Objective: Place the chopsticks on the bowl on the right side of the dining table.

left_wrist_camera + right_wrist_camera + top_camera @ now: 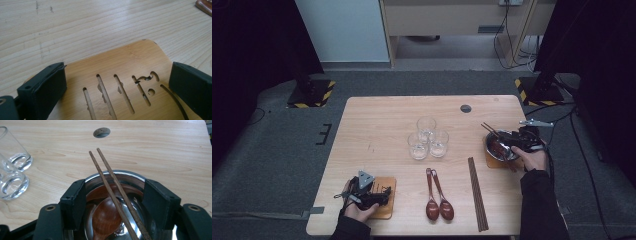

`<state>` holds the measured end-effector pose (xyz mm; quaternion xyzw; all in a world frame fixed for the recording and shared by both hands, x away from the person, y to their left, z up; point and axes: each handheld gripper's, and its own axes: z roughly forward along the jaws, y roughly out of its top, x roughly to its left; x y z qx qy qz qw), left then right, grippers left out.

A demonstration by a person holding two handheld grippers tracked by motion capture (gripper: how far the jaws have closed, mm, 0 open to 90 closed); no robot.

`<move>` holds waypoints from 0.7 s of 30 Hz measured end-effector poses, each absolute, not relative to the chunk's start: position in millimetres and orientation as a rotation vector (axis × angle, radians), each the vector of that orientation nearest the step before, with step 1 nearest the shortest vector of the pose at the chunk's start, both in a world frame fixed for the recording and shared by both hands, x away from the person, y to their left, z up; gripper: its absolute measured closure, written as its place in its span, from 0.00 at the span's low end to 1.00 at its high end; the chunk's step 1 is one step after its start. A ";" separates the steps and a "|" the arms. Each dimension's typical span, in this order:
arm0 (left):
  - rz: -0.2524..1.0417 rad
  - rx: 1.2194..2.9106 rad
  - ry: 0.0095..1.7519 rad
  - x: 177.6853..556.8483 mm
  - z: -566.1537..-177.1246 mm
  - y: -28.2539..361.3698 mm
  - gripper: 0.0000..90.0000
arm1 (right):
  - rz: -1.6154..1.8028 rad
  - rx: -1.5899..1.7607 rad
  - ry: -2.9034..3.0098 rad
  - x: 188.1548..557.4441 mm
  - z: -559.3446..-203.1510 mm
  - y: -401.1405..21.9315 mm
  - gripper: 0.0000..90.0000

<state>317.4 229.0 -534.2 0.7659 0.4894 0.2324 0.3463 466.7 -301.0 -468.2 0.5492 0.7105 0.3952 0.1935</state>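
Note:
A steel bowl [492,146] stands on a wooden coaster [495,163] at the table's right edge. A brown wooden spoon [106,217] lies in it, and a pair of dark chopsticks [107,170] leans out over its far rim [132,175]. My right gripper [115,187] hovers just above the bowl, open; the chopsticks run between its jaws and the pads do not touch them. Near the front left corner my left gripper [118,73] is open over a slotted bamboo coaster [125,60], one jaw on each side of it.
Three empty glasses [427,138] are grouped mid-table. Two wooden spoons [438,201] and a second pair of chopsticks [477,195] lie near the front edge. A round cable hole [466,108] sits at the back. Dark stands and floor cables surround the table.

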 end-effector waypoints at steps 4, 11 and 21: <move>0.603 1.988 1.270 317.4 -534.2 229.0 0.00 | 1.100 1.552 2.002 468.8 -472.1 -301.4 0.38; 0.603 1.987 1.270 317.4 -534.2 229.0 0.01 | 1.087 1.561 2.017 472.4 -477.3 -300.0 0.37; 0.604 1.988 1.269 317.3 -534.2 229.0 0.00 | 1.081 1.557 2.046 473.3 -481.4 -294.4 0.35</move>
